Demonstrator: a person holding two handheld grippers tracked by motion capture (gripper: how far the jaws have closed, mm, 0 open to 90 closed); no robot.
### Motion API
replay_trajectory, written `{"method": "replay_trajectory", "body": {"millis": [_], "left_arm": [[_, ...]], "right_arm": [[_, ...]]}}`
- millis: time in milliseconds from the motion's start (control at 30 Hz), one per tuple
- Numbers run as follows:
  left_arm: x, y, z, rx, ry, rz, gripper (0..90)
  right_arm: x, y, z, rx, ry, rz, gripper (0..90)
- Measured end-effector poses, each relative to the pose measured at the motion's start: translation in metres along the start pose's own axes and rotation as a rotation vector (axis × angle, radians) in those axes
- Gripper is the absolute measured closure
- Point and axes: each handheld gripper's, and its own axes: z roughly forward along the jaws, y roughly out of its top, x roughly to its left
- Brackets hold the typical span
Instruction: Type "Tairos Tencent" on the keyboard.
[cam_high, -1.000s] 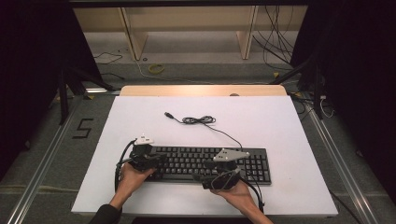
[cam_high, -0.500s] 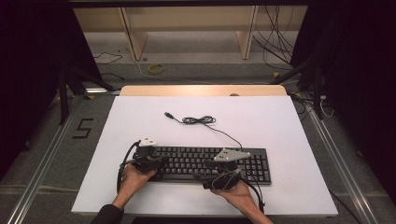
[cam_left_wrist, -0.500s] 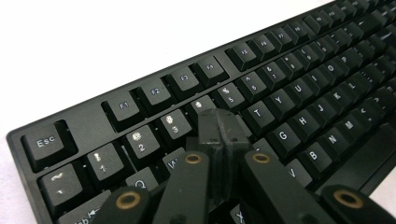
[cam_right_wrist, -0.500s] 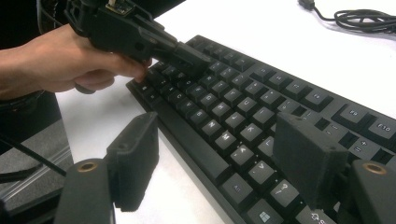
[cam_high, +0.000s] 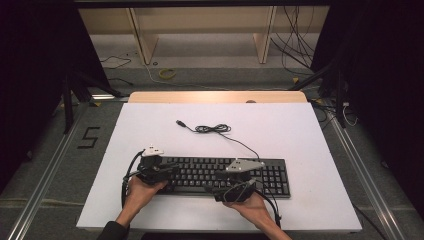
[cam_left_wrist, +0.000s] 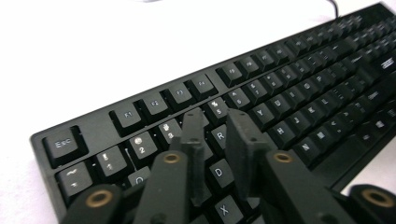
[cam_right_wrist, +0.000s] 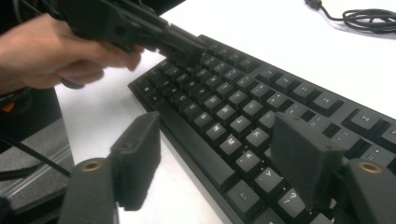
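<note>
A black keyboard (cam_high: 225, 175) lies across the near part of the white table (cam_high: 300, 130), and its keys (cam_left_wrist: 280, 93) (cam_right_wrist: 243, 102) show in both gripper views. My left gripper (cam_high: 172, 167) (cam_left_wrist: 217, 116) is over the keyboard's left end. Its jaws stand almost together, tips down on the keys around E, R and D. The right gripper view also catches the left gripper (cam_right_wrist: 191, 49) and the hand holding it. My right gripper (cam_high: 212, 189) (cam_right_wrist: 217, 135) is open wide at the keyboard's front edge, one jaw over the table and one over the lower key rows.
The keyboard's black cable (cam_high: 212, 129) (cam_right_wrist: 369, 18) runs from its back edge to a loose coil mid-table and ends in a USB plug (cam_high: 179, 122). A wooden strip (cam_high: 215, 96) borders the table's far edge. Shelving and loose cables on the floor lie beyond.
My left gripper has edged slightly to the right over the keyboard's left end. The right gripper and the keyboard have hardly moved.
</note>
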Motion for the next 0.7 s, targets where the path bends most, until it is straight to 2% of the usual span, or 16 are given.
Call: {"method": "replay_trajectory", "body": {"millis": [133,200,333,500,700], "left_arm": [[0.002,-0.004,-0.008,-0.011,-0.009,-0.007,65.3],[0.003,-0.007,-0.013,-0.02,-0.016,-0.028,59.3],[0.004,-0.011,-0.018,-0.039,-0.022,-0.043,50.1],[0.004,-0.016,-0.025,-0.061,-0.035,-0.047,43.7],[0.002,-0.022,-0.029,-0.08,-0.046,-0.03,38.6]], "right_arm": [[0.0,0.002,0.006,0.023,-0.011,-0.012,50.3],[0.0,0.003,0.01,0.033,-0.013,-0.013,55.2],[0.001,0.007,0.017,0.043,-0.014,-0.023,63.9],[0.001,0.01,0.027,0.061,-0.025,-0.027,73.1],[0.0,0.012,0.036,0.083,-0.041,-0.027,83.9]]}}
